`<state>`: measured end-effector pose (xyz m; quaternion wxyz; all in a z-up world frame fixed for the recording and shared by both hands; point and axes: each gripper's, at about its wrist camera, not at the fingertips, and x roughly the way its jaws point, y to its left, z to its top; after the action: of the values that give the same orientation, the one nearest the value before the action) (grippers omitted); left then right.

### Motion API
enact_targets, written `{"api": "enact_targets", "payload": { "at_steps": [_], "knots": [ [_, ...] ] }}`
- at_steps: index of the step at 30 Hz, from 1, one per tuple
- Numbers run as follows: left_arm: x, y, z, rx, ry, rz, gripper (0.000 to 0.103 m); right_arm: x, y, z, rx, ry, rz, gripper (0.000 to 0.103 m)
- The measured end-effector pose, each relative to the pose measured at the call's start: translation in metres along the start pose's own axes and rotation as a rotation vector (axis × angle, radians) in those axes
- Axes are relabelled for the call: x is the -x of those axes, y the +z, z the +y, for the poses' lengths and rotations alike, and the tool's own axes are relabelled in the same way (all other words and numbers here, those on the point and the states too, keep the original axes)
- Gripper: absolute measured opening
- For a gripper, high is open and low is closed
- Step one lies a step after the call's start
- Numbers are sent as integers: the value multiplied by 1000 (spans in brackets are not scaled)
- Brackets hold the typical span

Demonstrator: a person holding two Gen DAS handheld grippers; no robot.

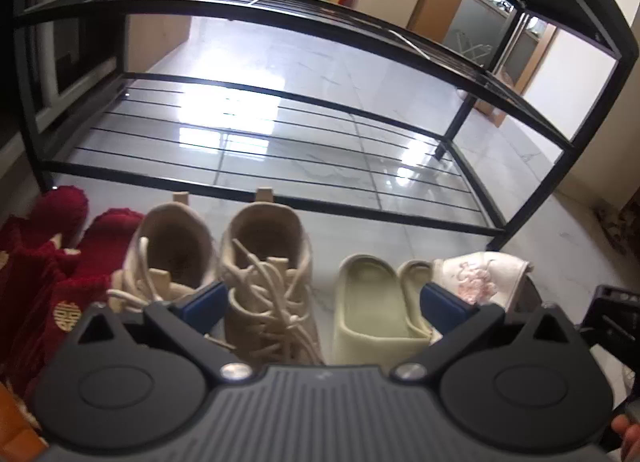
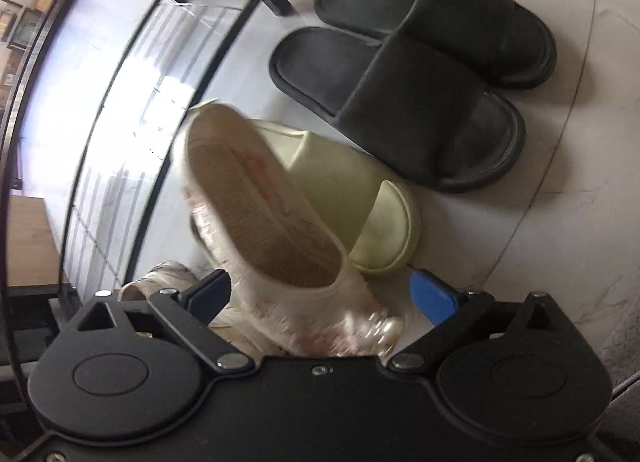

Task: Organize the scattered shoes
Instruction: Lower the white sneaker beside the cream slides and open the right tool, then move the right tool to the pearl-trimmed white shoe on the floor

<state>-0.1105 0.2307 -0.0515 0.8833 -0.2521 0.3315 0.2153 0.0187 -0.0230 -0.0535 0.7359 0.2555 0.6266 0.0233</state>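
On the glossy white floor (image 1: 360, 246) in front of a black metal shoe rack (image 1: 280, 190), shoes lie in a row. From the left wrist view, a pair of red slippers (image 1: 60, 262) sits at the far left, then a pair of beige lace-up sneakers (image 1: 224, 262), then a pale green slide (image 1: 372, 302), with a pink-patterned white slipper (image 1: 480, 274) tilted at the right end. The left hand-held gripper (image 1: 324, 304) hovers over the sneakers and slide with its jaws wide apart, holding nothing. From the right wrist view, the right hand-held gripper (image 2: 324, 294) also stands wide open; the white slipper (image 2: 272, 230) lies between its fingers, leaning on the green slide (image 2: 360, 202), and neither pad presses it. Just beyond, a pair of black slides (image 2: 420, 74) rests side by side.
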Motion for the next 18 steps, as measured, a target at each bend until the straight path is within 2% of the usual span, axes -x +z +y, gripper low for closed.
{"api": "enact_targets", "payload": {
  "at_steps": [3,8,14,16,18],
  "knots": [
    [3,-3,-2,-7,-20,5,102,6,-3,0,4,72,-14,98],
    [11,-8,0,-5,-37,0,102,23,2,-5,-16,133,-178,98],
    [14,-6,-5,-33,-46,-14,102,53,33,-33,21,104,-333,98],
    [11,-8,-8,-53,-41,-7,102,59,47,-52,11,100,-364,98],
    [8,-10,-12,-77,-29,-3,102,63,65,-87,-63,91,-389,98]
  ]
}}
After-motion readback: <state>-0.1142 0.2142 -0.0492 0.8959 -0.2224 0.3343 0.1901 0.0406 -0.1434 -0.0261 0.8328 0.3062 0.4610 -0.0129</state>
